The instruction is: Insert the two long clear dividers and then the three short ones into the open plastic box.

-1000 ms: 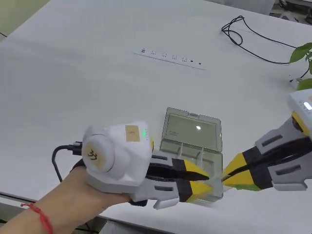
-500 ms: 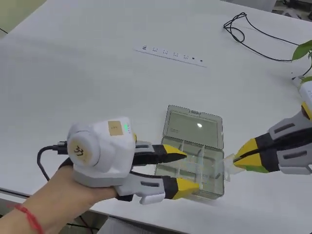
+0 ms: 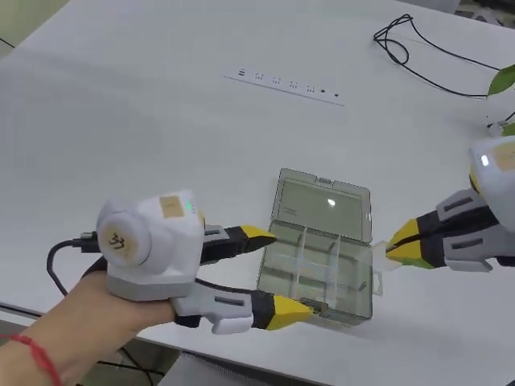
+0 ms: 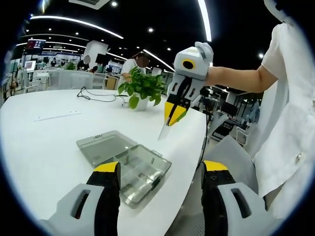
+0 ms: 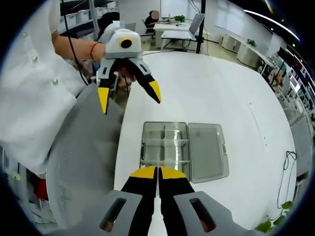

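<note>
The open clear plastic box [image 3: 318, 269] lies near the table's front edge, its lid [image 3: 326, 205] folded flat behind it and clear dividers standing inside. My left gripper [image 3: 276, 272] hovers just left of the box, jaws wide open and empty. My right gripper [image 3: 393, 246] is at the box's right side, shut on a short clear divider [image 3: 378, 259] that hangs over the right rim. In the left gripper view the right gripper [image 4: 172, 118] holds that divider [image 4: 163, 132] above the box [image 4: 125, 160]. The right gripper view looks down on the box [image 5: 165, 142] and the open left gripper [image 5: 129, 93].
A white power strip [image 3: 282, 84] lies at the back of the table, a black cable [image 3: 418, 50] at the back right, plant leaves [image 3: 503, 79] at the right edge. The table's front edge runs just below the box. A grey chair [image 5: 83, 162] stands by the table.
My left gripper has opened and drawn back to the left, away from the box's front right corner. The right gripper has lifted slightly and keeps the short divider.
</note>
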### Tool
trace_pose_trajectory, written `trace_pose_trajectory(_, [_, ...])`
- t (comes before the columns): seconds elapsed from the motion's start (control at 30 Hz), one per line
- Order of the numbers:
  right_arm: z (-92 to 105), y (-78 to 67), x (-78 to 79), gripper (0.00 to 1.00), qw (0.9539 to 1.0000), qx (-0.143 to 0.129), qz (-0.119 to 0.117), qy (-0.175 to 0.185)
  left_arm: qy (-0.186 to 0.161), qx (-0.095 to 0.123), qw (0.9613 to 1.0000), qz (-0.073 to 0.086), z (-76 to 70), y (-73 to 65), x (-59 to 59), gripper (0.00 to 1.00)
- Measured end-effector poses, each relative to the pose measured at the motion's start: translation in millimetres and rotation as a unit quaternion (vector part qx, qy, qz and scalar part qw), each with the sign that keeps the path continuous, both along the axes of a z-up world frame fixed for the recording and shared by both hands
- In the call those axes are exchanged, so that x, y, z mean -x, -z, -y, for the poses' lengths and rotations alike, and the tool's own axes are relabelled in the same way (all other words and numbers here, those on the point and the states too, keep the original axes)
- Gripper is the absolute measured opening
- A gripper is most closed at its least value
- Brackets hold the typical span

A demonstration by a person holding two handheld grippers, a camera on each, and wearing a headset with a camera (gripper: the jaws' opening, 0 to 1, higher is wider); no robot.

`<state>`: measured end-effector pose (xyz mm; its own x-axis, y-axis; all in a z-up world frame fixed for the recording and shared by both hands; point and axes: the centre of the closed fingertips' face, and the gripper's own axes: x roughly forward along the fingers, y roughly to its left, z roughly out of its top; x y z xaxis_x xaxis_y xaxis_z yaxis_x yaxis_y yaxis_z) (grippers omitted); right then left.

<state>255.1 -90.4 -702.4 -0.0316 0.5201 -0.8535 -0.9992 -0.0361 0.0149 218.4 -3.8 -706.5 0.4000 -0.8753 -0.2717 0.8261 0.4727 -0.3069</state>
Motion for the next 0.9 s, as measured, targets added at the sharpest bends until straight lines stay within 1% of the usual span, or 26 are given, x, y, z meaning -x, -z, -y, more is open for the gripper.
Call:
trace_pose_trajectory(0.03, [0.1, 4.5, -1.4, 0.02, 1.0, 0.006, 0.002, -0.002, -0.003, 0.0, 1.0, 0.002, -1.2, 1.1, -0.8, 0.7])
trace_pose_trajectory(0.07, [-0.6, 7.0, -2.0, 0.02, 1.0, 0.007, 0.002, -0.002, -0.005, 0.001, 1.0, -0.001, -2.2, 2.1, -1.3, 0.71])
trace_pose_trajectory(0.1, [-1.3, 11.1, -3.1, 0.02, 1.0, 0.01, 0.001, -0.002, -0.007, 0.003, 0.9999, -0.009, -3.1, 4.2, -1.5, 0.72])
trace_pose_trajectory(0.13, [-1.9, 14.0, -3.9, 0.02, 0.9999, 0.011, 0.0, -0.002, -0.008, 0.004, 0.9999, -0.012, -3.7, 5.7, -1.5, 0.73])
trace_pose_trajectory(0.2, [-2.4, 22.3, -6.6, 0.02, 0.9999, 0.016, -0.001, 0.002, -0.009, -0.001, 0.9999, -0.011, -4.9, 9.1, -1.4, 0.75])
trace_pose_trajectory(0.27, [0.0, 35.8, -10.3, 0.02, 0.9997, 0.022, -0.003, 0.001, -0.012, -0.001, 0.9998, -0.015, -5.5, 11.5, -1.0, 0.78])
trace_pose_trajectory(0.37, [1.3, 46.9, -11.2, 0.02, 0.9995, 0.03, -0.012, 0.002, -0.016, 0.001, 0.9997, -0.02, -5.7, 13.5, -0.4, 0.83])
trace_pose_trajectory(0.4, [4.1, 55.2, -13.8, 0.02, 0.9993, 0.034, -0.013, 0.001, -0.017, 0.001, 0.9996, -0.023, -5.7, 14.8, 0.2, 0.83])
trace_pose_trajectory(0.5, [4.2, 60.8, -15.2, 0.02, 0.9991, 0.039, -0.015, 0.002, -0.017, -0.001, 0.9996, -0.025, -5.8, 16.9, 1.0, 0.84])
trace_pose_trajectory(0.6, [5.1, 65.6, -17.2, 0.02, 0.9989, 0.043, -0.018, 0.005, -0.018, 0.003, 0.9994, -0.029, -5.5, 17.2, 1.6, 0.85])
trace_pose_trajectory(0.7, [4.0, 65.4, -14.9, 0.02, 0.9988, 0.046, -0.019, 0.003, -0.018, 0.002, 0.9994, -0.03, -5.6, 17.7, 1.9, 0.84])
trace_pose_trajectory(0.8, [4.3, 66.2, -15.8, 0.02, 0.9987, 0.046, -0.021, 0.004, -0.018, 0.005, 0.9994, -0.028, -5.0, 16.6, 1.5, 0.83])
trace_pose_trajectory(0.9, [4.1, 67.4, -16.5, 0.02, 0.9986, 0.048, -0.022, 0.005, -0.019, 0.007, 0.9993, -0.03, -4.9, 16.5, 1.4, 0.83])
